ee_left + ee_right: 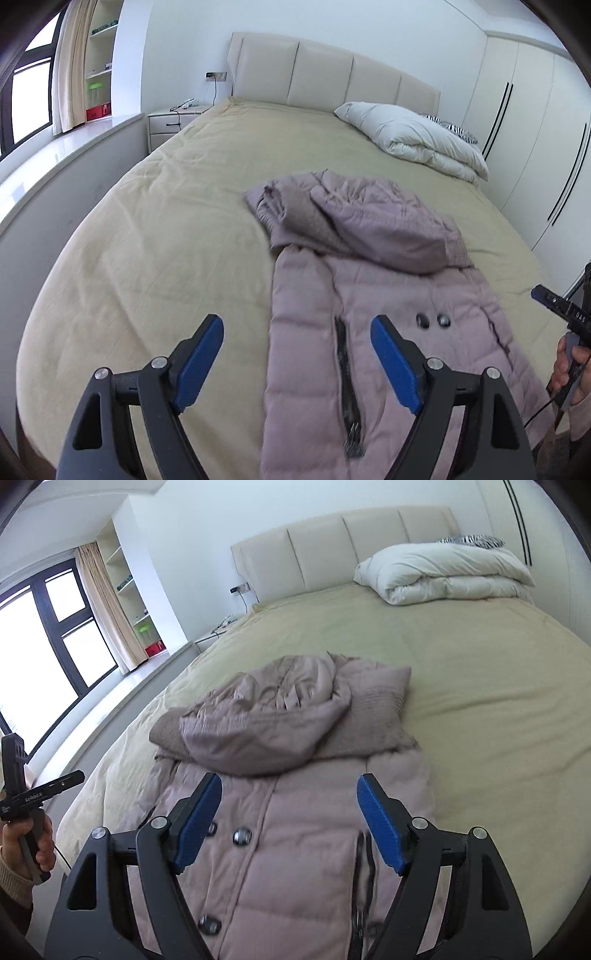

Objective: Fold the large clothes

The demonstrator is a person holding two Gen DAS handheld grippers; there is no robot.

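A mauve quilted hooded coat (325,295) lies lengthwise on the bed, hood at the far end, buttons and a zipped pocket facing up. It also shows in the right wrist view (295,849), with its hood (266,720) bunched on top. My left gripper (297,328) is open and empty, held above the coat's left edge. My right gripper (290,786) is open and empty above the coat's chest, just below the hood. The right gripper's body shows at the right edge of the left wrist view (561,310). The left gripper's body shows at the left edge of the right wrist view (33,794).
The bed has a beige sheet (166,229) and a padded headboard (325,70). A folded white duvet (417,136) lies at the head, right side. A nightstand (173,123) and window sill stand left of the bed, and white wardrobes (535,129) right.
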